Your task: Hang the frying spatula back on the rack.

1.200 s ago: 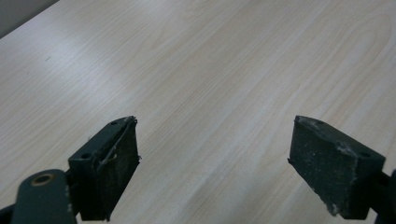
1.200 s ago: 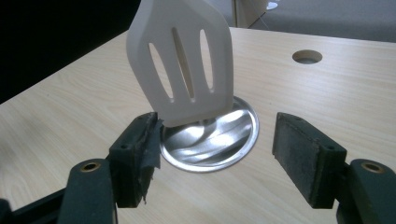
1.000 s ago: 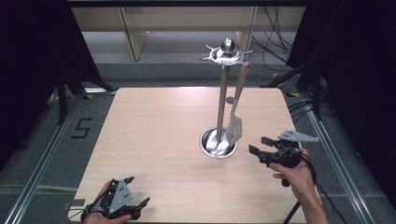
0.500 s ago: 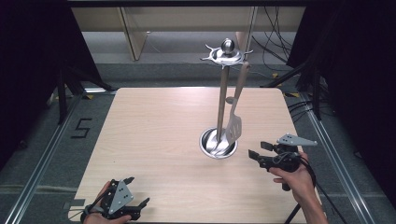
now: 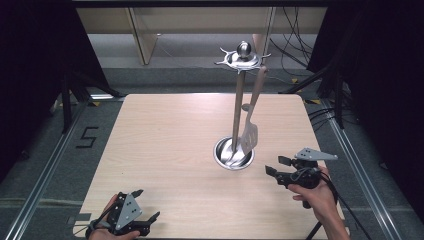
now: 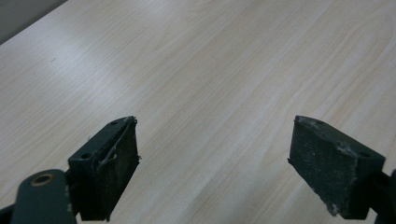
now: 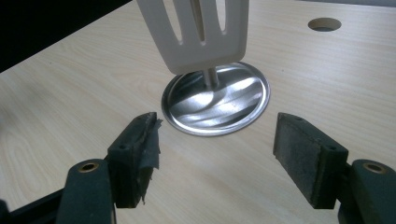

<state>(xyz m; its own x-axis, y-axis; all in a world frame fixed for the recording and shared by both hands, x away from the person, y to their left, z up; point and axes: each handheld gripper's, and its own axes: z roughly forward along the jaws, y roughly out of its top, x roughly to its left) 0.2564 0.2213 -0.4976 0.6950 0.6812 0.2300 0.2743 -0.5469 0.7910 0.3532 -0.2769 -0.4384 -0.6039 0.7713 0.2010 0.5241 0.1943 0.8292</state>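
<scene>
Pale wood-grain counter is filling a dark studio bay, with a polished steel utensil stand rising from a round dished base toward the right of centre. A white slotted spatula is hanging from a hook on the stand's crown, its blade dangling just above the base. The right tool is hovering low just beside that base, jaws standing apart and empty, aimed at the blade, which is showing close ahead in the right gripper view. The left tool is resting at the counter's near edge, well apart from the stand, jaws also standing wide with nothing between them.

The spatula is looking light, stiff and smooth, probably plastic, and free to swing on its hook, so a push is likely to set it rocking. Its flat blade or the narrow neck above is offering the surest hold; the slots could catch a pad. The glossy steel base is looking slippery and could slide if nudged.
</scene>
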